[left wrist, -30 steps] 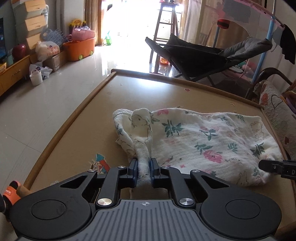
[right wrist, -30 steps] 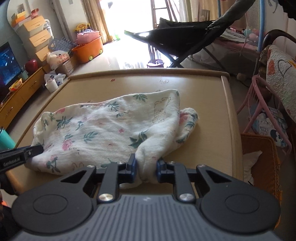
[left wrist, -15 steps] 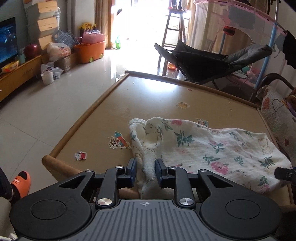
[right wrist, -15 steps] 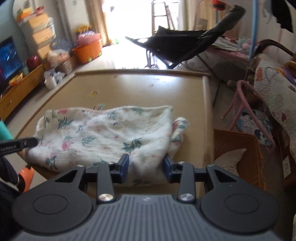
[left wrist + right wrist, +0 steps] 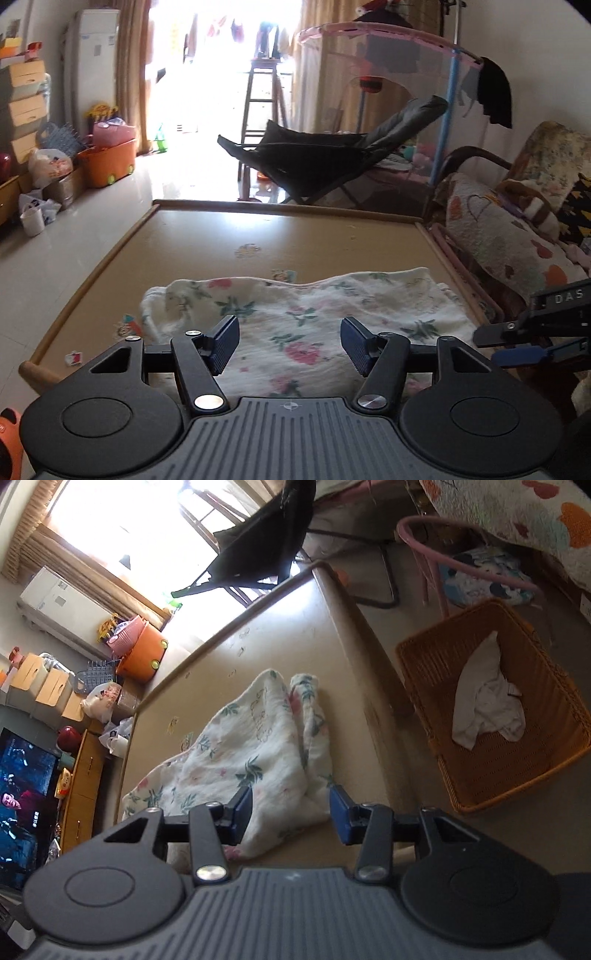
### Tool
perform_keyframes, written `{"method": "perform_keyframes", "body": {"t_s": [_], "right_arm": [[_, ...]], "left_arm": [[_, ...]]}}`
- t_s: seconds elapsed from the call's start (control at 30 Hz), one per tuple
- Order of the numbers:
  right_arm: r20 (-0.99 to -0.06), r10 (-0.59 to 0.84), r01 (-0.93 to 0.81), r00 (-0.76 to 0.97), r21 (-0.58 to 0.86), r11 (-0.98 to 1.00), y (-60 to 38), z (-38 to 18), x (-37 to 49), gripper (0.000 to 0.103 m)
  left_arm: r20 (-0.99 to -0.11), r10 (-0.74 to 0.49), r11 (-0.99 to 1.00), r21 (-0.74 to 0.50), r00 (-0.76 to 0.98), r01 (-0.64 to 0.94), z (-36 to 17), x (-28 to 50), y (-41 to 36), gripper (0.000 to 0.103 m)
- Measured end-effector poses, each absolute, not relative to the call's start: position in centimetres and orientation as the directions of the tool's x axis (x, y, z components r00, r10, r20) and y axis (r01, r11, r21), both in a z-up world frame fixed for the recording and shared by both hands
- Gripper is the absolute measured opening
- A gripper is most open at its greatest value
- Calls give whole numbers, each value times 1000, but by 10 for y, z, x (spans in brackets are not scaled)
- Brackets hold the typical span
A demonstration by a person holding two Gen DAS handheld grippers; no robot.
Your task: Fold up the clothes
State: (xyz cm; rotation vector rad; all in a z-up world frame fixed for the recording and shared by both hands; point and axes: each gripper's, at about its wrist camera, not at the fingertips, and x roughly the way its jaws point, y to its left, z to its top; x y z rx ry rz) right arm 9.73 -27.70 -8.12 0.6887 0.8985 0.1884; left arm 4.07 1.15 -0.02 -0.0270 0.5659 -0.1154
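Both grippers stand spread wide and hold nothing: the left gripper [image 5: 290,341] and the right gripper [image 5: 291,814] each have their jaws apart over the near edge of the floral cloth [image 5: 306,314], with no fabric pinched between the pads.

Straight ahead of both, the cloth lies on the bench [image 5: 258,229], doubled over itself, its long axis running across the left gripper's line of sight from left to right. Its bunched left end sits just ahead and left of the left gripper; its right end, where a second layer peeks out, lies ahead of the right gripper, whose tip shows at the right edge of the left wrist view. Each gripper is thus nearest its own end of the cloth.

To the right of the right gripper, on the floor beside the bench, stands a woven orange basket [image 5: 554,775] with one crumpled white garment [image 5: 487,716] in it.

Whether another fold is due or this piece is finished cannot be settled from how it lies.
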Motion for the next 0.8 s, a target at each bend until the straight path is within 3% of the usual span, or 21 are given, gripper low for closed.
{"method": "perform_keyframes", "body": {"t_s": [0.13,0.47,0.7,0.8], "right_arm": [[-660,452,177,600,660,730,-279,-90,96,46],[-644,488,237,588,715,658,-283,-102,98,46],[-635,502,206,586,717,666,-279,-102,104,46],[-657,474,162,586,668,726,-271,-97,103,37]], "left_arm": [[-531,-168,985,-59,831,162,-11,44,-9,63],[-619,-99,993,-7,779,121,-53,69,-26,63],[-614,-70,988,69,786,141,-61,66,-37,76],[-613,-66,988,71,787,138,-60,65,-36,78]]}}
